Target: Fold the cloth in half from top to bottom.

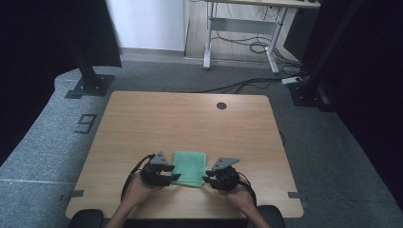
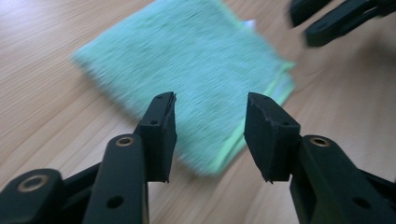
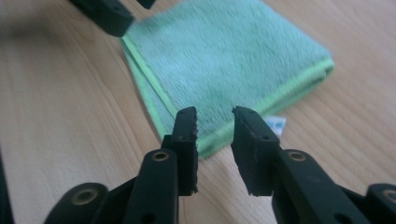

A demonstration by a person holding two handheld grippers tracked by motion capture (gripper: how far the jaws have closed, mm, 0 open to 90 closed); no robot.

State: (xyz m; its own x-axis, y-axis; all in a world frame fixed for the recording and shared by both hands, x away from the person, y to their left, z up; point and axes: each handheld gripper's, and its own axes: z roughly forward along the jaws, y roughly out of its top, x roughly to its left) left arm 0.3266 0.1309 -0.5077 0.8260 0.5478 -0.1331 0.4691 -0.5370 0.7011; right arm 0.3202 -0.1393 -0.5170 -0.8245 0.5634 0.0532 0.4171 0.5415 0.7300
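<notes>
Item: green cloth, folded into a flat rectangular pad, lying on the wooden table near its front edge, between the person's two hands.

Material, as judged: plush microfibre with a brighter lime hem. Light, soft and limp, with no stiffness of its own. Not fragile. The nap should give the pads good purchase, so slipping looks unlikely. The layers are loose and may slide apart or fall open if only the top one is caught.

Detail: a small white care label pokes out at one corner, seen in the right gripper view.

Tongs: left gripper has its jaws standing apart, nothing between them, aimed at the near corner of the cloth. Right gripper has its jaws parted by a narrower gap, likewise empty, poised just short of the hemmed corner beside the label. Neither pad presses on fabric.

Where to take hold, as judged: at the corners or along the hemmed edge, pinching through all layers at once. One gripper to each side keeps the pad from sagging in the middle when lifted.
</notes>
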